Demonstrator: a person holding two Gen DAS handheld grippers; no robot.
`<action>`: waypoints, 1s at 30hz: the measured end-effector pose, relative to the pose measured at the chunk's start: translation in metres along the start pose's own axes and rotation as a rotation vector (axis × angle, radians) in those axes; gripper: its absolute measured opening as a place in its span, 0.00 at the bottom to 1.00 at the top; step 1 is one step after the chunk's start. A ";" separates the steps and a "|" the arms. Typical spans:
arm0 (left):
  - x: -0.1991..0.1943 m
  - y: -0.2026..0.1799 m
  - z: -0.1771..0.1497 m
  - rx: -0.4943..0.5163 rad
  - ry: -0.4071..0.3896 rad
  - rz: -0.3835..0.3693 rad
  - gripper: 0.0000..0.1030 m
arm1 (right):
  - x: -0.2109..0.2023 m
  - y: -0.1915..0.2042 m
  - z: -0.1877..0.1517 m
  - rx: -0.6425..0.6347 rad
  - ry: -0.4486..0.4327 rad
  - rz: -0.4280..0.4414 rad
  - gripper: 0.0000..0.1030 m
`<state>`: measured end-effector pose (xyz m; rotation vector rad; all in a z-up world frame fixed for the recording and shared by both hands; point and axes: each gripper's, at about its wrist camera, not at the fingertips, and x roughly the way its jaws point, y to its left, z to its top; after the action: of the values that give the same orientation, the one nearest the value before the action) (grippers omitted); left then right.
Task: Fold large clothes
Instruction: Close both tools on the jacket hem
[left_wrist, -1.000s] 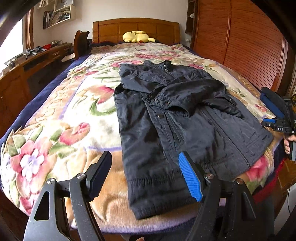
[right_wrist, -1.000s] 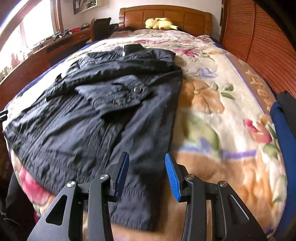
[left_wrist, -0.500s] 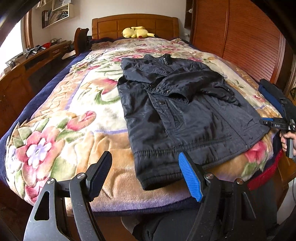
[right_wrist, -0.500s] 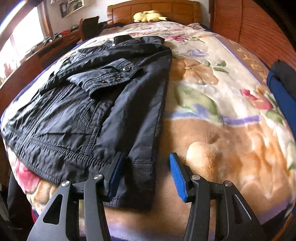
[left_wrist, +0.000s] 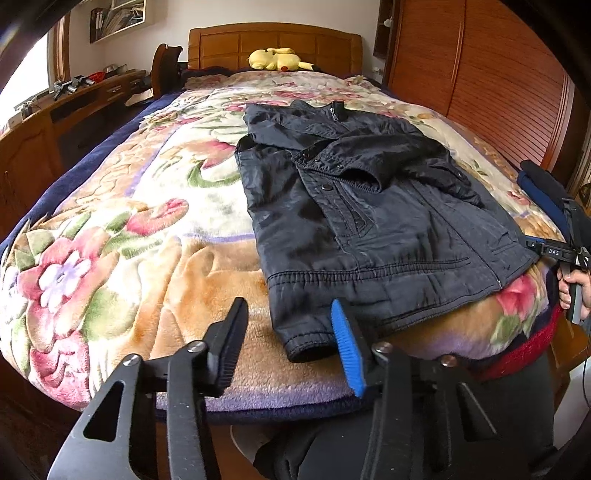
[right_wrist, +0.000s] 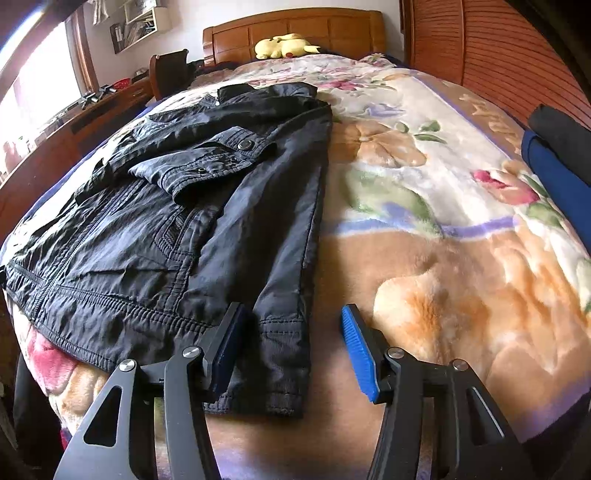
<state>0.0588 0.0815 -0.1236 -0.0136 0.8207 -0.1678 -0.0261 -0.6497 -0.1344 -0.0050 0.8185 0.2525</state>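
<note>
A dark navy jacket (left_wrist: 369, 206) lies flat on the flowered blanket (left_wrist: 122, 229), collar toward the headboard, one sleeve folded across its chest. My left gripper (left_wrist: 288, 343) is at the near left corner of the hem. Its jaws are closing with that corner between the fingers, and the pads do not press on it. In the right wrist view the jacket (right_wrist: 155, 236) fills the left half. My right gripper (right_wrist: 291, 347) stands open astride the hem's other corner. The right gripper (left_wrist: 535, 245) also shows at the far right of the left wrist view, held by a hand (left_wrist: 572, 291).
A yellow plush toy (left_wrist: 277, 59) rests against the wooden headboard (left_wrist: 273, 40). A wooden desk (left_wrist: 74, 107) with small items runs along the left. Slatted wooden doors (left_wrist: 498, 81) stand on the right. Folded dark and blue clothes (right_wrist: 557, 158) sit on the bed's right edge.
Both grippers dropped toward the foot of the bed and now straddle the hem corners. The left jaws have narrowed and the right jaws have widened.
</note>
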 end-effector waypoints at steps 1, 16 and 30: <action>-0.001 0.000 0.000 0.002 -0.004 -0.001 0.42 | -0.001 0.001 0.000 0.001 0.007 -0.003 0.54; 0.011 0.007 -0.008 -0.053 0.012 -0.017 0.36 | -0.030 0.018 -0.010 -0.076 0.048 0.011 0.54; 0.007 0.002 -0.016 -0.070 -0.005 -0.032 0.32 | -0.024 0.017 -0.010 -0.048 0.037 0.027 0.51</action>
<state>0.0522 0.0835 -0.1392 -0.0926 0.8215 -0.1692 -0.0530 -0.6395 -0.1219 -0.0433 0.8502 0.2985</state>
